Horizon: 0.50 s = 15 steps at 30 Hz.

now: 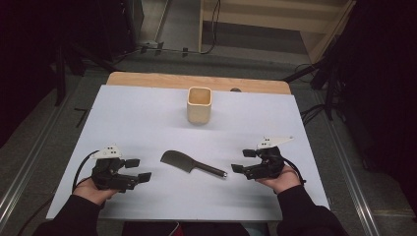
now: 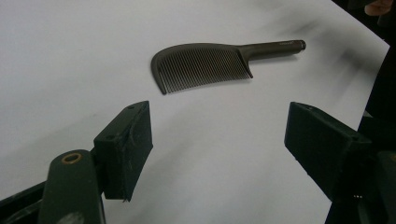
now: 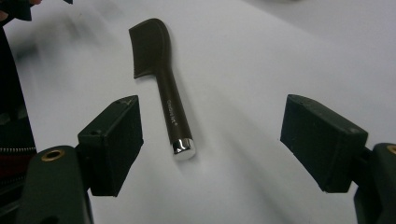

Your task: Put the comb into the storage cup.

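Observation:
A dark comb [image 1: 189,163] with a long handle lies flat on the white table sheet between my two grippers, handle end toward the right. My left gripper [image 1: 137,169] rests at the front left, open and empty, its jaws facing the comb's [image 2: 205,65] toothed head. At the front right my right gripper [image 1: 243,161] is open too, jaws wide, with the silver-tipped handle of the comb [image 3: 163,88] lying just ahead of them. A beige square cup [image 1: 199,105] stands upright farther back, near the table's middle.
The white sheet [image 1: 137,118] covers most of a wooden table; a strip of wood [image 1: 147,78] shows along the far edge. Dark floor, cables and stands surround the table.

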Each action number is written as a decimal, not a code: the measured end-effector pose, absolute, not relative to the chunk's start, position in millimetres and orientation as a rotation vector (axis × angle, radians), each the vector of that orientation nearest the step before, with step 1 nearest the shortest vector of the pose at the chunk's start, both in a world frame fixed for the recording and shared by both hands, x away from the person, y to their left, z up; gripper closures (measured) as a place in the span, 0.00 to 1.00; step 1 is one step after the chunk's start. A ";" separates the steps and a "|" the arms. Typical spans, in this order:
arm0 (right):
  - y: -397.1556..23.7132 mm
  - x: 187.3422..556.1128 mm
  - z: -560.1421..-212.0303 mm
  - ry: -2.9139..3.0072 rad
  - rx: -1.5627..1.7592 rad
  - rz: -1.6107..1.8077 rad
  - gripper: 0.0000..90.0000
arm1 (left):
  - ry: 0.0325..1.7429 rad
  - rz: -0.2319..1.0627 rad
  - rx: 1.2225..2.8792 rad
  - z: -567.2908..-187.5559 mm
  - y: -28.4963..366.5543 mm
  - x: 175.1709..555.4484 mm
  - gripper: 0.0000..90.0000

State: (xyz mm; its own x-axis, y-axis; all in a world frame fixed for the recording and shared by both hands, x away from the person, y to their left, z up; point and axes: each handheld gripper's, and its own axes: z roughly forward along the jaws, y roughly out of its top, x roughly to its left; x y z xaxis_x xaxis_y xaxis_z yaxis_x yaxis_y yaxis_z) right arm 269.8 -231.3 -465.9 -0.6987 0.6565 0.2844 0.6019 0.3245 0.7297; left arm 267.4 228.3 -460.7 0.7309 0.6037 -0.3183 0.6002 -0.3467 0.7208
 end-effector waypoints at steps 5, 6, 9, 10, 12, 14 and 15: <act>-223.7 272.3 -462.6 2.515 1.163 1.333 0.21 | 0.913 0.004 2.039 -460.5 228.6 267.5 0.26; -220.9 273.2 -461.3 2.518 1.157 1.338 0.21 | 0.913 0.004 2.039 -460.6 228.6 267.6 0.26; -218.1 274.5 -460.1 2.522 1.142 1.341 0.21 | 0.915 0.004 2.038 -460.6 228.3 267.6 0.26; -216.7 275.1 -459.6 2.522 1.138 1.346 0.21 | 0.915 0.003 2.037 -460.8 228.1 267.7 0.26; -214.1 276.5 -458.5 2.524 1.131 1.351 0.21 | 0.915 0.001 2.038 -460.8 228.2 267.9 0.26; -211.4 278.0 -457.5 2.527 1.127 1.354 0.21 | 0.916 0.002 2.037 -460.9 228.3 268.0 0.26; -208.9 279.6 -456.4 2.530 1.116 1.353 0.21 | 0.916 0.002 2.036 -461.0 228.4 268.2 0.26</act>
